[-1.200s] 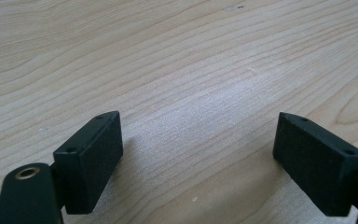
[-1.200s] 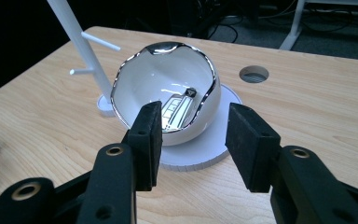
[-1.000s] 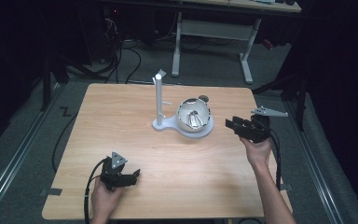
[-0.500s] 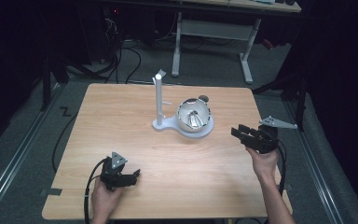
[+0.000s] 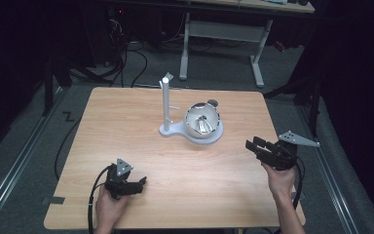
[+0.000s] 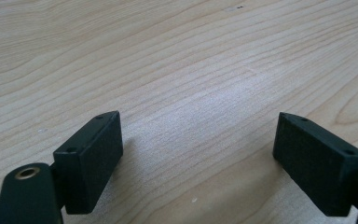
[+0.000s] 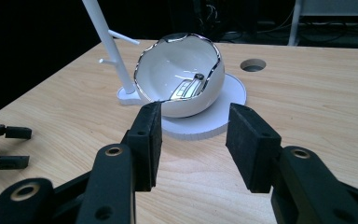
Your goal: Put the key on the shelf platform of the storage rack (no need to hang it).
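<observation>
A glossy white bowl (image 5: 202,121) with an uneven, silver-edged rim is seated on a flat white base (image 5: 214,136) just beyond the centre of the table (image 5: 126,117); a slim white post (image 5: 166,102) with short side pegs rises upright from the base's left end. A small shiny object (image 7: 186,87), too indistinct to identify, is seen inside the bowl. A round hole (image 7: 252,64) is cut into the pale wood-grain tabletop behind the base. Broad bare wood is left on all sides. The right gripper (image 5: 258,147) is held near the right edge, jaws parted wide and aimed at the bowl. The left gripper (image 5: 137,184) is held low near the front edge, jaws spread wide over bare wood.
</observation>
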{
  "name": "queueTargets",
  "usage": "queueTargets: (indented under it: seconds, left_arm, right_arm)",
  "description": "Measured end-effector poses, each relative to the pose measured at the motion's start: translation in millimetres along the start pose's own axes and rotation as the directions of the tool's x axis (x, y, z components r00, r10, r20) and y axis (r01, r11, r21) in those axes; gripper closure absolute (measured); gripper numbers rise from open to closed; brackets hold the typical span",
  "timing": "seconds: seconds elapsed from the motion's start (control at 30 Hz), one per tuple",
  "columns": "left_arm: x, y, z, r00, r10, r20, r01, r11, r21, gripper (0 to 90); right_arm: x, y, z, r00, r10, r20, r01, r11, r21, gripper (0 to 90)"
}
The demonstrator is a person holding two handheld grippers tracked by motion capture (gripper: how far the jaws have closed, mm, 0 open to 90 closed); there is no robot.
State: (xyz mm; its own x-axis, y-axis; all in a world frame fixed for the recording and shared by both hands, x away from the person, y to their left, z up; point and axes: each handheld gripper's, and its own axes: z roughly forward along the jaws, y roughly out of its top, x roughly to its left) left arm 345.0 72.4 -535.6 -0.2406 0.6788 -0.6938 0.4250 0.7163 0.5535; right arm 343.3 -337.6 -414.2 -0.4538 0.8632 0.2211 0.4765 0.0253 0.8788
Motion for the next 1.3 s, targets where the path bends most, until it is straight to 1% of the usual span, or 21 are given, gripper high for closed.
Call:
queueTargets:
  seconds: [0.03, 0.1, 0.13, 0.27, 0.33, 0.5, 0.53, 0.6, 0.63, 0.67, 0.7, 0.73, 0.93, 1.03, 1.13, 1.23, 1.3]
  left_arm:
    - [0.7, 0.1, 0.2, 0.9999, 0.01, 0.005, -0.01, 0.9999, -0.002, 16.0]
    - [0.2, 0.1, -0.1, 1.0, 0.003, 0.0, -0.003, 1.0, 0.001, 16.0]
    - [0.5, 0.1, 0.2, 1.0, 0.008, 0.004, -0.008, 1.0, -0.002, 16.0]
    - [0.1, 0.0, 0.0, 1.0, 0.001, 0.001, -0.001, 1.0, 0.001, 16.0]
    - [0.0, 0.0, 0.0, 1.0, 0.0, 0.0, 0.0, 1.0, 0.0, 16.0]
    - [0.0, 0.0, 0.0, 1.0, 0.001, 0.0, -0.001, 1.0, 0.0, 16.0]
    - [0.6, 0.1, 0.1, 1.0, 0.009, 0.003, -0.009, 1.0, -0.001, 16.0]
    - [0.2, 0.1, 0.0, 1.0, 0.004, 0.0, -0.004, 1.0, 0.001, 16.0]
    - [0.2, 0.0, 0.0, 1.0, 0.003, 0.0, -0.003, 1.0, 0.001, 16.0]
    - [0.8, 0.1, 0.2, 0.9999, 0.012, 0.005, -0.012, 0.9999, -0.001, 16.0]
    - [0.0, 0.0, 0.0, 1.0, 0.0, 0.0, 0.0, 1.0, 0.0, 16.0]
    - [-0.1, -0.1, 0.0, 1.0, -0.001, -0.001, 0.001, 1.0, 0.0, 16.0]
    - [0.0, -0.1, -0.1, 1.0, 0.0, 0.0, 0.0, 1.0, 0.0, 16.0]
    - [0.5, 0.1, -0.2, 1.0, 0.004, 0.001, -0.004, 1.0, -0.001, 16.1]
    - [0.2, 0.2, 0.0, 1.0, -0.001, -0.002, 0.001, 1.0, -0.004, 16.1]
    - [0.4, 0.2, 0.0, 1.0, 0.001, -0.001, -0.001, 1.0, -0.004, 16.1]
    - [0.3, 0.2, 0.0, 1.0, 0.0, -0.001, 0.0, 1.0, -0.004, 16.1]
  right_arm:
    - [0.4, -1.4, -0.8, 1.0, 0.0, -0.001, 0.0, 1.0, -0.003, 56.0]
    - [1.4, -4.1, -1.8, 1.0, 0.001, -0.004, -0.001, 1.0, -0.001, 56.1]
    - [2.3, -5.6, -2.5, 1.0, 0.001, -0.003, -0.001, 1.0, -0.002, 56.0]
    - [3.3, -11.0, -5.5, 0.9999, 0.004, -0.011, -0.004, 1.0, -0.018, 56.0]
    - [4.3, -14.4, -6.2, 0.9998, 0.01, -0.015, -0.01, 1.0, -0.018, 56.0]
    - [9.3, -21.5, -6.0, 0.9998, 0.005, -0.021, -0.006, 1.0, -0.023, 55.9]
    - [9.8, -22.7, -5.4, 0.9997, 0.005, -0.023, -0.005, 1.0, -0.025, 55.9]
    - [11.9, -26.2, -3.1, 0.9995, 0.011, -0.03, -0.012, 1.0, -0.02, 55.9]
    - [12.4, -27.1, -1.9, 0.9995, 0.006, -0.03, -0.007, 1.0, -0.017, 55.9]
    - [13.9, -28.5, -0.5, 0.9995, 0.003, -0.031, -0.003, 1.0, -0.013, 56.0]
    - [14.7, -29.3, 0.1, 0.9995, 0.001, -0.032, -0.001, 1.0, -0.012, 55.9]
    - [15.7, -30.4, 0.7, 0.9994, 0.001, -0.034, -0.001, 1.0, -0.012, 55.9]
    - [18.6, -38.8, 5.2, 0.9989, 0.007, -0.047, -0.007, 1.0, -0.004, 56.0]
    - [19.9, -41.9, 6.3, 0.9989, 0.011, -0.046, -0.012, 1.0, -0.011, 55.9]
    - [21.3, -45.6, 9.8, 0.9985, 0.019, -0.052, -0.019, 1.0, -0.011, 55.9]
    - [23.3, -48.7, 15.3, 0.9979, 0.025, -0.059, -0.025, 1.0, -0.001, 56.0]
    - [26.9, -51.0, 20.1, 0.9986, 0.014, -0.051, -0.014, 1.0, 0.014, 56.0]
